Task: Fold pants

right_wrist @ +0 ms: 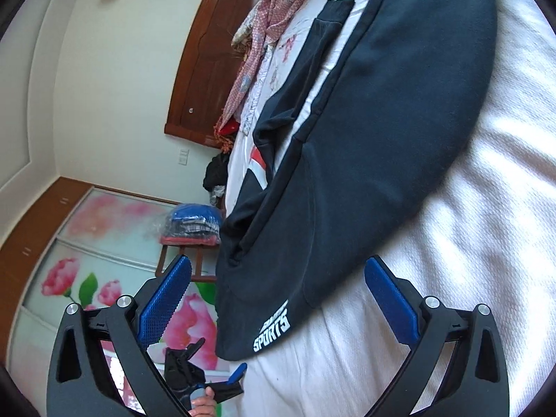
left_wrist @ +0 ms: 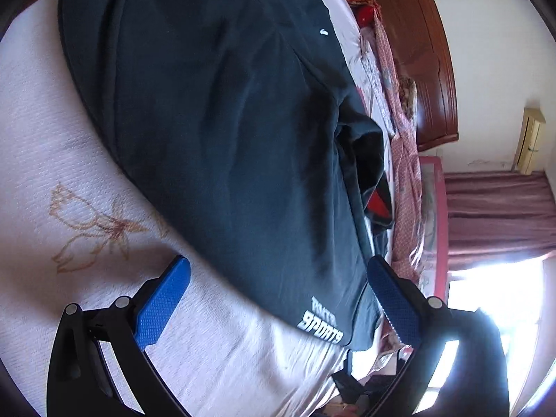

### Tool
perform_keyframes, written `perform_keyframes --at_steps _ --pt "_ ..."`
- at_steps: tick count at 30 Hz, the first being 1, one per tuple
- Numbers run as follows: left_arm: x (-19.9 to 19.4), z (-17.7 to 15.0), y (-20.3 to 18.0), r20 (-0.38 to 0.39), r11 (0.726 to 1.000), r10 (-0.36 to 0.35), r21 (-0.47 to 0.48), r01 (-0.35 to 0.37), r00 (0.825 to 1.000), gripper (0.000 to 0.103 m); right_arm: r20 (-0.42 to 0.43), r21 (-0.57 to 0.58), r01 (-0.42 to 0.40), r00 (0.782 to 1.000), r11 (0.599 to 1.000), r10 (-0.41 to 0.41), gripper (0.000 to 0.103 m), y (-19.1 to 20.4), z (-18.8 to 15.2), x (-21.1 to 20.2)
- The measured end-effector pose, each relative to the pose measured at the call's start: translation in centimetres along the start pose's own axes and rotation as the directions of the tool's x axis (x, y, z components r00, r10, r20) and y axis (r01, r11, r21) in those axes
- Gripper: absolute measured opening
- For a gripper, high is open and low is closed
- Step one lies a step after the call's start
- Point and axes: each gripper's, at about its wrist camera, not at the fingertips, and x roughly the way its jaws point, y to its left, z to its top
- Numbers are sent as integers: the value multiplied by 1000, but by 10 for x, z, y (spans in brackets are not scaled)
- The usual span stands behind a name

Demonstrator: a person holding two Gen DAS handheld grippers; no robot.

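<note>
Lying flat on the bed (left_wrist: 52,132), the dark pants (left_wrist: 222,132) stretch lengthwise away from both cameras, with the white "SPORTS" print (left_wrist: 321,326) at the near corner.

1. Left tongs (left_wrist: 278,304): released, jaws spread wide, grasping nothing. The near hem of the pants lies between the 2 blue pads (left_wrist: 163,304), below them; contact with the cloth cannot be confirmed.
2. Right tongs (right_wrist: 278,304): released, jaws spread wide, grasping nothing. The printed corner of the pants (right_wrist: 365,139) sits between the 2 blue pads (right_wrist: 391,302), close to the bed's edge.
3. In the right wrist view, a hand (right_wrist: 203,405) holding the other tongs shows at the bottom edge, beside the bed.
4. A second dark garment (right_wrist: 278,128) with a red and white patch lies just beyond the pants, near a pink patterned cloth (right_wrist: 264,34).
5. The bed cover (right_wrist: 469,260) is white, textured and wrinkled.
</note>
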Motion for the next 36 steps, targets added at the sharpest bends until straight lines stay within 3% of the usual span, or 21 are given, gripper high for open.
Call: perform_keyframes --at_steps 3,7,9,11,13,18,21,23,25,27,29,30,32,33,34,35,36 --pt "4 3 -2 32 1000 -21 -17 22 999 101 18 6 -25 1000 1000 25 97 -2 4 4" --pt "5 5 -6 55 1000 -14 -17 15 998 101 21 43 -3 1000 999 2 79 -12 9 5" --pt "7 5 -7 63 1000 -18 -15 19 998 100 14 54 -25 1000 998 24 79 -14 4 1" --pt "6 4 -5 76 1000 -6 -19 7 997 92 12 45 -16 1000 999 16 79 -14 2 -3" --pt "-5 2 6 82 999 29 -28 -27 996 75 17 49 2 1000 999 -3 79 -13 -1 -8" --pt "-7 7 9 79 996 65 -65 -60 995 69 22 66 62 998 996 -63 79 -11 -1 -9" --pt "-4 10 5 78 994 106 -13 -105 991 68 22 49 82 996 995 -83 79 -12 1 -3" --pt "-6 12 8 78 995 94 -30 -92 992 68 34 23 71 997 997 -72 79 -11 4 3" --pt "-9 13 7 92 997 74 -4 -74 993 49 34 3 76 997 997 -76 79 -7 8 13" --pt "-9 14 1 102 990 122 61 -129 987 29 35 -9 65 997 998 -65 79 -5 10 18" --pt "-3 18 8 80 987 147 56 -152 986 19 40 -27 98 994 995 -97 77 -6 9 23" --pt "-2 20 14 72 991 126 25 -128 989 17 47 -31 113 993 993 -111 70 -6 10 24" --pt "-3 22 25 70 997 80 -20 -79 994 14 51 26 142 988 990 -143 32 -22 13 25" --pt "-4 21 26 73 997 82 -19 -80 994 13 44 84 128 990 988 -132 1 -38 15 23" --pt "-5 19 25 78 996 90 -8 -90 993 12 56 145 39 997 989 -48 0 -54 16 20" --pt "-6 18 24 84 995 100 3 -101 991 11 60 134 13 998 991 -22 0 -51 15 17" --pt "-6 17 23 92 994 107 3 -108 990 11 53 100 38 998 994 -44 1 -43 15 16"
